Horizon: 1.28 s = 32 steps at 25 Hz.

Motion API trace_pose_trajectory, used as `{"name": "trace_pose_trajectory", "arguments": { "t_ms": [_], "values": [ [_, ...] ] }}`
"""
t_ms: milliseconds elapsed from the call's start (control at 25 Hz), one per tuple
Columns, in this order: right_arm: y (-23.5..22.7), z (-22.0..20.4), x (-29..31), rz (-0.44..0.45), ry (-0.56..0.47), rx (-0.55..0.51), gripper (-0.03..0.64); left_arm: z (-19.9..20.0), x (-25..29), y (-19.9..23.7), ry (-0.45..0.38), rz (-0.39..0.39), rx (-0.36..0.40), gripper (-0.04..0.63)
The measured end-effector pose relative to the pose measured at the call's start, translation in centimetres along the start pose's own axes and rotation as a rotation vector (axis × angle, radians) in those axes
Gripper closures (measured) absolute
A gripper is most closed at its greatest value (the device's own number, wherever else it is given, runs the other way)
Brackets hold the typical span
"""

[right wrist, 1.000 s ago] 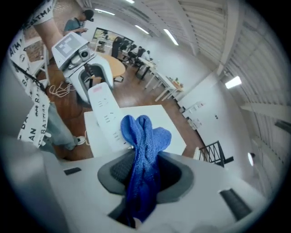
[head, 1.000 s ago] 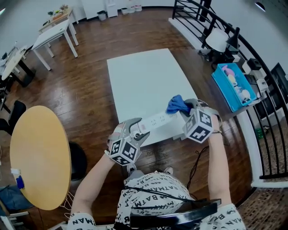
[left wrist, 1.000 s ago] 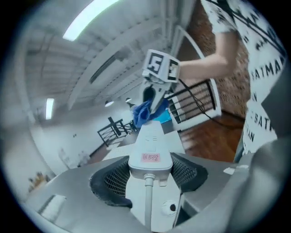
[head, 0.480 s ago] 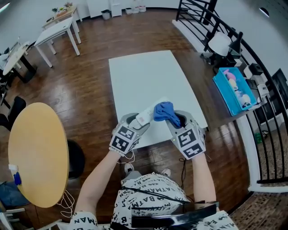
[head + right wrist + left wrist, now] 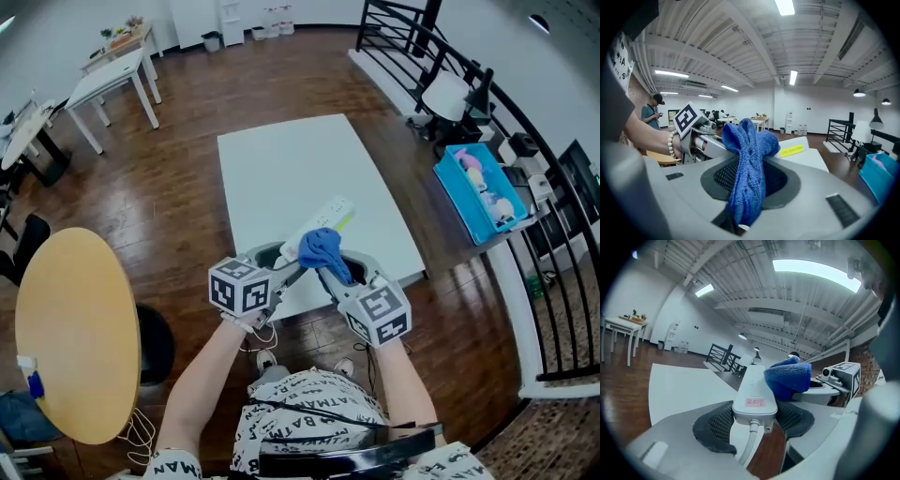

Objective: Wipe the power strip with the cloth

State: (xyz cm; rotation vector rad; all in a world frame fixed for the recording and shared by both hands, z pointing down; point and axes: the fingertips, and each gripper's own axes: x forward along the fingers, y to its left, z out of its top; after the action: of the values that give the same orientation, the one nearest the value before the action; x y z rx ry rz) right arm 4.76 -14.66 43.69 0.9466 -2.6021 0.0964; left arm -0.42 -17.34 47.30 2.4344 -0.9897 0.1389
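A white power strip (image 5: 314,225) (image 5: 753,392) is held up off the white table (image 5: 281,169), tilted, its cord end clamped in my left gripper (image 5: 281,261) (image 5: 752,420). My right gripper (image 5: 336,269) (image 5: 750,180) is shut on a blue cloth (image 5: 322,248) (image 5: 749,164). The bunched cloth presses on the strip's near half, right beside the left jaws (image 5: 790,378). The strip's far end with a yellow label (image 5: 792,150) pokes out past the cloth. Its white cord (image 5: 747,451) hangs down from the left jaws.
A round wooden table (image 5: 75,333) stands at my left. A blue bin (image 5: 478,192) with toys sits at the right near a black railing (image 5: 525,309). White desks (image 5: 103,80) stand far left. A person (image 5: 650,112) stands in the background.
Both grippers have drawn close together and turned. The power strip has swung from lying crosswise to pointing away from me, and the cloth has slid toward the left gripper's end.
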Motion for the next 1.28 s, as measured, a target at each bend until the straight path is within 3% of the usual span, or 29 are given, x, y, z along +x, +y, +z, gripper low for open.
{"name": "trace_pose_trajectory", "arguments": {
  "t_ms": [120,280,520,600,720,840,960,1120,1280],
  "values": [
    [-0.9,-0.3,-0.1,0.005,-0.009,0.01,0.492,0.3,-0.3,-0.9,0.004,0.008,0.065,0.316],
    [-5.7,-0.1,-1.1,-0.076,-0.006,0.019,0.492,0.5,-1.0,-1.3,0.008,0.005,0.117,0.316],
    [-14.2,1.0,-3.4,-0.213,0.09,-0.107,0.492,-0.2,-1.5,-1.6,0.047,0.002,0.197,0.318],
    [-13.3,2.9,-3.9,-0.131,0.117,-0.223,0.492,-1.0,-1.2,-1.8,0.094,-0.018,0.239,0.318],
    [-6.7,5.4,-3.1,0.135,0.184,-0.505,0.492,-2.3,-0.4,-2.3,0.182,-0.056,0.321,0.317],
    [-0.8,4.6,-1.2,0.346,0.287,-0.716,0.492,-3.1,0.5,-2.7,0.244,-0.065,0.407,0.316],
    [2.5,2.2,0.2,0.494,0.398,-0.83,0.492,-3.4,1.3,-3.3,0.267,-0.088,0.46,0.317],
    [4.0,-0.8,0.7,0.617,0.501,-0.923,0.491,-3.5,1.2,-3.7,0.267,-0.105,0.513,0.318],
    [0.9,-1.9,-0.5,0.611,0.576,-0.948,0.491,-3.4,0.2,-4.1,0.236,-0.129,0.516,0.318]
  ]
}}
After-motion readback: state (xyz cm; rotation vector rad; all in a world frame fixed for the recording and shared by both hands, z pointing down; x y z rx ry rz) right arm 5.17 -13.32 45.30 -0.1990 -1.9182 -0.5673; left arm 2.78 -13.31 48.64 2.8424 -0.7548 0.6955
